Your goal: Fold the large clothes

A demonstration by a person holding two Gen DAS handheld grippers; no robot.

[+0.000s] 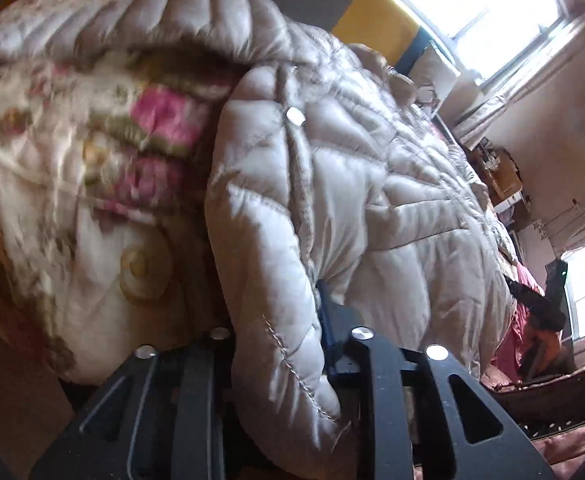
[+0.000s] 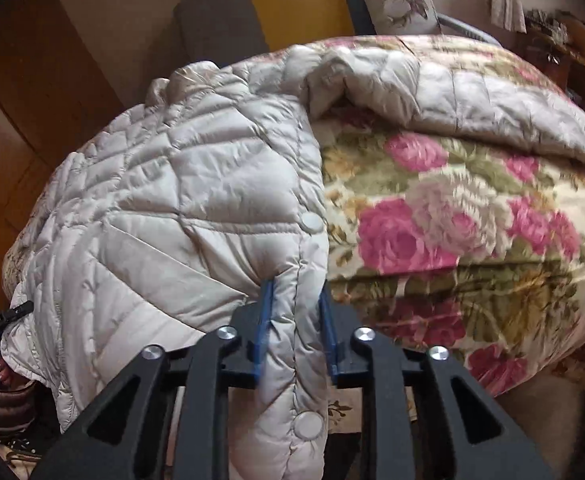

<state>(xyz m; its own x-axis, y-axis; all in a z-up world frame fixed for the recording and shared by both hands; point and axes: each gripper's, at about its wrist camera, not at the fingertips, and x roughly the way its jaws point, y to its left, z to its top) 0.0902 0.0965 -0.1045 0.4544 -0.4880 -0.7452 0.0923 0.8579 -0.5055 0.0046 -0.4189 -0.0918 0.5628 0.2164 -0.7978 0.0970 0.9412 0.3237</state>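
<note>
My right fingers [image 2: 295, 326] are pinched on the front edge of the quilted beige jacket [image 2: 180, 208]: the padded placket with its round snap buttons [image 2: 311, 222] runs straight down between the two blue pads, which press into it from either side. My left fingers [image 1: 292, 344] hold another thick edge of the same jacket [image 1: 332, 200]; the puffy hem fills the gap between them, one blue pad showing hard against its right side while the other is buried behind the fabric. From both grips the jacket spreads away from me, its body lying over a floral bedspread [image 2: 432, 220] with pink roses, which covers the bed. In the right view the jacket sits to the left of my fingers and a sleeve or folded panel stretches across the far side of the bedspread; in the left view the jacket lies ahead and to the right, with the bedspread to the left. A yellow cushion [image 2: 296, 4] stands beyond the bed, and bright windows [image 1: 488, 12] show at the left view's upper right.
</note>
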